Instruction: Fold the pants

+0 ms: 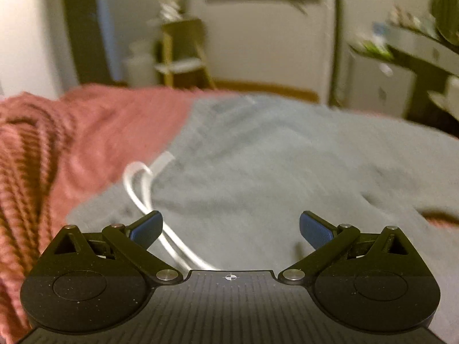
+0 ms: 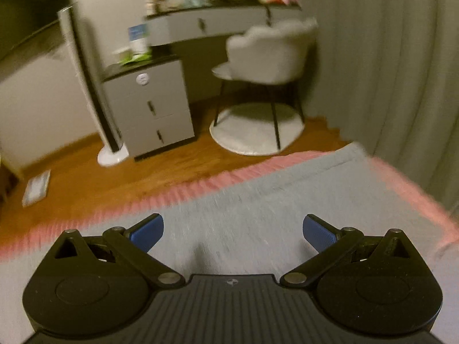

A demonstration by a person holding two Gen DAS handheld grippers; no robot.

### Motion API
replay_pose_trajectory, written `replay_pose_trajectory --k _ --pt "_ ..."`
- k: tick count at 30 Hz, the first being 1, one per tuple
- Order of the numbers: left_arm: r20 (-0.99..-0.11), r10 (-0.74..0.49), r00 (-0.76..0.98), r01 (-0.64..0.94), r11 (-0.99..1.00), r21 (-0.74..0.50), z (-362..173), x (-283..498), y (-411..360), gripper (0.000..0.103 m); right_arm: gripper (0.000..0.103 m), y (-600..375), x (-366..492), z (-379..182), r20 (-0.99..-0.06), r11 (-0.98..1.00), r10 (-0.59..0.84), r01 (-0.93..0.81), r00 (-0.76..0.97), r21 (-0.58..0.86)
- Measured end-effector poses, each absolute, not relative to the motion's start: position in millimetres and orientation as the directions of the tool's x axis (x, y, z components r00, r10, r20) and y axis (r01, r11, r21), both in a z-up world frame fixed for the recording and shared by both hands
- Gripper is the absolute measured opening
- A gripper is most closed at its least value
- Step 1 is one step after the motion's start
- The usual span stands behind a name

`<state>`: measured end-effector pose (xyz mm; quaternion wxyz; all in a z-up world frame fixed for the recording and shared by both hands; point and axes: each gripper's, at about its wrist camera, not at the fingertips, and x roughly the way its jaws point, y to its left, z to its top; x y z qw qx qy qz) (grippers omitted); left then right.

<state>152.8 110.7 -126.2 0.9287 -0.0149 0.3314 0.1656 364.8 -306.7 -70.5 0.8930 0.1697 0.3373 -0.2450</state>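
Pink blanket (image 1: pixel 86 132) beneath grey pants (image 1: pixel 287 157) running near to far; left gripper (image 1: pixel 231 226) and right gripper (image 2: pixel 233 229) hover above, jaws wide.

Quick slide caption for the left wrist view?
Open left gripper hovers over grey pants with white drawstring, spread on a pink blanket.

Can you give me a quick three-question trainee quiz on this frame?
1. True or false: the left gripper is shut on the grey pants.
2. What colour is the blanket under the pants? A) pink B) green C) white
3. Fill in: the white drawstring lies just ahead of the ___ gripper.

Key: 1 false, its fingers are apart and hold nothing, as with the right gripper; 2 A; 3 left.
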Motion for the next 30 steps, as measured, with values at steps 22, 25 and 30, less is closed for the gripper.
replay_pose_trajectory --k 22,25,30 --pt "-0.639 0.153 0.754 -0.285 0.952 -0.108 -125 166 145 0.103 0.002 -338 295 -97 -0.713 0.764 -0.183 0.555 0.677 0.330" --pt "-0.646 0.105 0.756 -0.262 0.953 -0.151 -118 164 145 0.103 0.003 -299 180 -93 -0.695 0.789 -0.166 0.517 0.699 0.332" --pt "-0.678 0.010 0.735 -0.303 0.899 -0.316 -125 157 151 0.103 0.001 -255 57 -138 -0.819 0.781 -0.086 0.548 0.568 0.298"
